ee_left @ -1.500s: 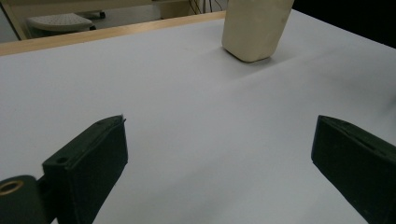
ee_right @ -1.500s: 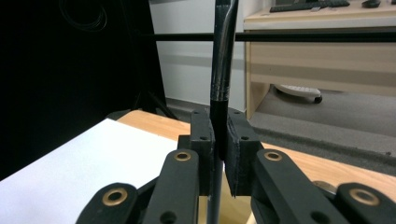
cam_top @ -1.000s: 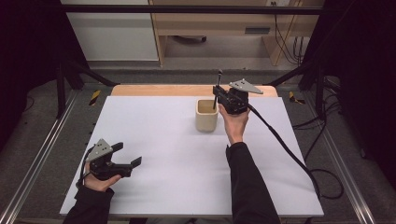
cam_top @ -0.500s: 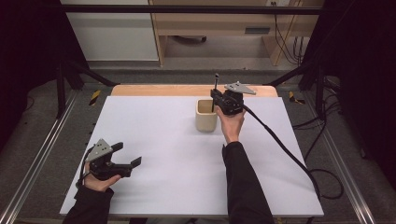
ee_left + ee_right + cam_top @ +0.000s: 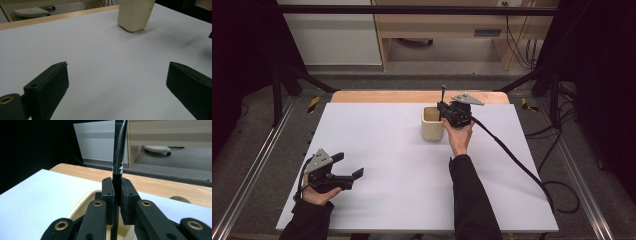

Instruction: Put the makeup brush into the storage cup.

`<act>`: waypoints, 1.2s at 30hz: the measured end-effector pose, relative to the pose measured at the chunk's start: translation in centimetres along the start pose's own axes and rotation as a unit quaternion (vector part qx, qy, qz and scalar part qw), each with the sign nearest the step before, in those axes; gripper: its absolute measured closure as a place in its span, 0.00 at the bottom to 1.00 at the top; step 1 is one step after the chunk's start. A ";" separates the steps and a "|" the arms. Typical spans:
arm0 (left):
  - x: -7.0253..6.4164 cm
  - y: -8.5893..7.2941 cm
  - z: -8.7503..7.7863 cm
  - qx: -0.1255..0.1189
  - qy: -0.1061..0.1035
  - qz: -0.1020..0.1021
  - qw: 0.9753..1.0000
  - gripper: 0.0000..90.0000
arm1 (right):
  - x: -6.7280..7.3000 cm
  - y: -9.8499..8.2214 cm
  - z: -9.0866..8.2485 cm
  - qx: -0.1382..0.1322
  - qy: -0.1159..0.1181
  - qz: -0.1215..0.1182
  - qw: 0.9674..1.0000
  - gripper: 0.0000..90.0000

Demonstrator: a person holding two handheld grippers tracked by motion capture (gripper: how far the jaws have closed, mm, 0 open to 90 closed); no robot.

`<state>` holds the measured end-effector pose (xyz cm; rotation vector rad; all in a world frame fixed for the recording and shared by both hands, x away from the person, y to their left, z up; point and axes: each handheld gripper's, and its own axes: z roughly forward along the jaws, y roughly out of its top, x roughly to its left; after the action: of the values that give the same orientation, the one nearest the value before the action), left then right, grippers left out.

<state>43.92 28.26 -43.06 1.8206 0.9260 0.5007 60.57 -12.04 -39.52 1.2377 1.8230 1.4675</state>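
While the table [image 5: 377, 150] lay broad and white, the cup [image 5: 432, 125] stood near its far edge, and the pen [image 5: 442, 95] needed to stay upright and centred over the opening. The right gripper [image 5: 444, 111] clenched the pen above the cup; the left gripper [image 5: 351, 169] rested spread, holding nothing, at the near left.

A square cream ceramic cup [image 5: 432, 125] stands on the white rectangular table top [image 5: 387, 145], right of centre and toward the far edge. Just right of the cup, the right gripper [image 5: 443, 111] holds a thin black metal rod [image 5: 442, 97] upright over the cup's right rim. The left gripper [image 5: 347, 167] sits at the near left, well apart from the cup. A bare wooden strip [image 5: 377, 96] runs behind the white top.
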 end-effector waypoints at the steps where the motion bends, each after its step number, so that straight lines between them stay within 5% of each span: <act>1: 0.0 0.0 0.0 0.000 0.000 0.000 1.000 0.04 | 0.0 -0.1 0.0 0.001 0.001 0.000 1.000 0.92; 15: 0.0 0.0 0.1 0.001 0.000 0.001 1.000 0.05 | -0.4 -1.9 0.1 0.020 0.006 -0.002 1.000 0.89; 36: -0.3 0.0 0.2 0.002 -0.001 0.003 1.000 0.05 | 0.5 0.8 -5.4 -0.028 0.029 -0.034 0.999 0.41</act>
<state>43.86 27.97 -43.12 1.8274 0.9201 0.5013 56.19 -14.24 -37.00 1.1073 1.8290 1.5208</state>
